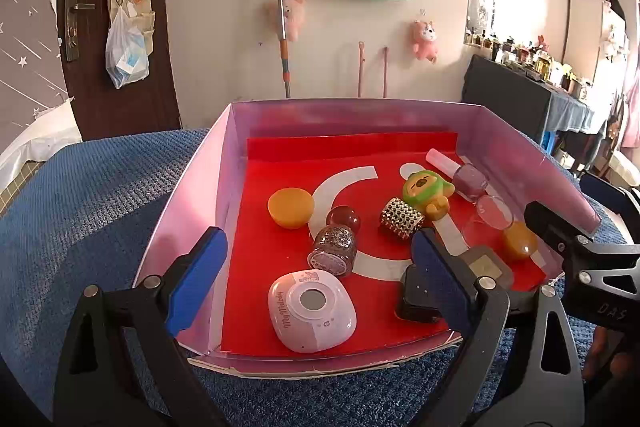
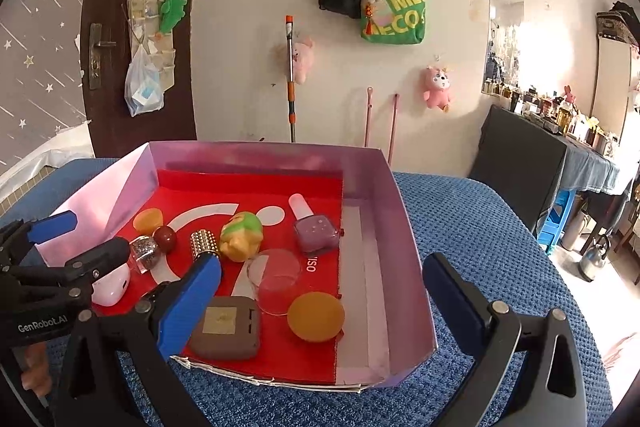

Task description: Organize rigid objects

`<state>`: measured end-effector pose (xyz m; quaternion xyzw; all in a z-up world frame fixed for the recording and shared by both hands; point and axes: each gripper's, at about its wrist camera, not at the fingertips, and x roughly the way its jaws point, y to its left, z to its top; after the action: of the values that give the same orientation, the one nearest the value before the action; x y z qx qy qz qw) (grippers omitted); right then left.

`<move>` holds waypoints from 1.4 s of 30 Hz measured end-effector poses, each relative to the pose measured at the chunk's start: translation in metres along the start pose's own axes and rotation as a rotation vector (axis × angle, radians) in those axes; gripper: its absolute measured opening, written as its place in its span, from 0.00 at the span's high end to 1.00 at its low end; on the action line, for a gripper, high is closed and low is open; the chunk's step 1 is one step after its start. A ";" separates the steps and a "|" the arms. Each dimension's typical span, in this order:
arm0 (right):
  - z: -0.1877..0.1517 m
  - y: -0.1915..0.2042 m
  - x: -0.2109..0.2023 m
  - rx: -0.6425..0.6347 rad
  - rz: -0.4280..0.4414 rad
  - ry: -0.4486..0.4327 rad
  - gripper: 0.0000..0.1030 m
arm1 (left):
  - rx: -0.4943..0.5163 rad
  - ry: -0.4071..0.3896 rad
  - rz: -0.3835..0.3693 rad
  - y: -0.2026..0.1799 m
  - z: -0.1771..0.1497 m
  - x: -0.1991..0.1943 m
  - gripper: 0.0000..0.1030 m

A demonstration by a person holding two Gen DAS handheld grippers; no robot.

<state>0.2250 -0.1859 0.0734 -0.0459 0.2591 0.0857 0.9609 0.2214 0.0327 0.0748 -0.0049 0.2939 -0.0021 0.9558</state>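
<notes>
Both wrist views, one moment. A shallow pink-walled box [image 1: 192, 195] with a red floor rests on a blue textured surface [image 1: 92, 195] and serves as the landmark. All the small rigid objects lie inside the box. At its near edge is a pale pink rounded case [image 1: 312, 313] and, toward the right corner, a brown square case [image 2: 226, 327] with a black block [image 1: 416, 297] beside it. Mid-floor lie a glitter bottle [image 1: 334, 247] on its side, a dark red ball [image 1: 343, 219] touching its neck, and a studded cylinder [image 1: 402, 218]. Toward the far wall are an orange dome [image 1: 291, 207], a green-and-yellow figurine [image 1: 426, 193] and a purple nail-polish bottle [image 1: 472, 179] lying flat. By the right wall sit a clear round lid [image 2: 276, 277] and an orange disc [image 2: 316, 315]. The left tool [image 1: 320, 273] hovers over the box's near edge, fingers wide apart, holding nothing. The right tool [image 2: 324, 291] hovers likewise, fingers apart and empty, straddling the box's near right corner.
</notes>
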 end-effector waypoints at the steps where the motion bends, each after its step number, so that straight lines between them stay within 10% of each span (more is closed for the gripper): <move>1: 0.000 0.001 0.000 -0.004 -0.002 0.000 0.00 | 0.001 0.000 0.000 0.000 0.000 0.000 0.08; 42: 0.000 0.001 0.004 -0.009 -0.023 0.016 0.00 | 0.006 0.010 0.003 -0.002 -0.001 0.002 0.08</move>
<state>0.2285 -0.1846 0.0717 -0.0537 0.2660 0.0754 0.9595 0.2221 0.0312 0.0726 -0.0017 0.2986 -0.0017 0.9544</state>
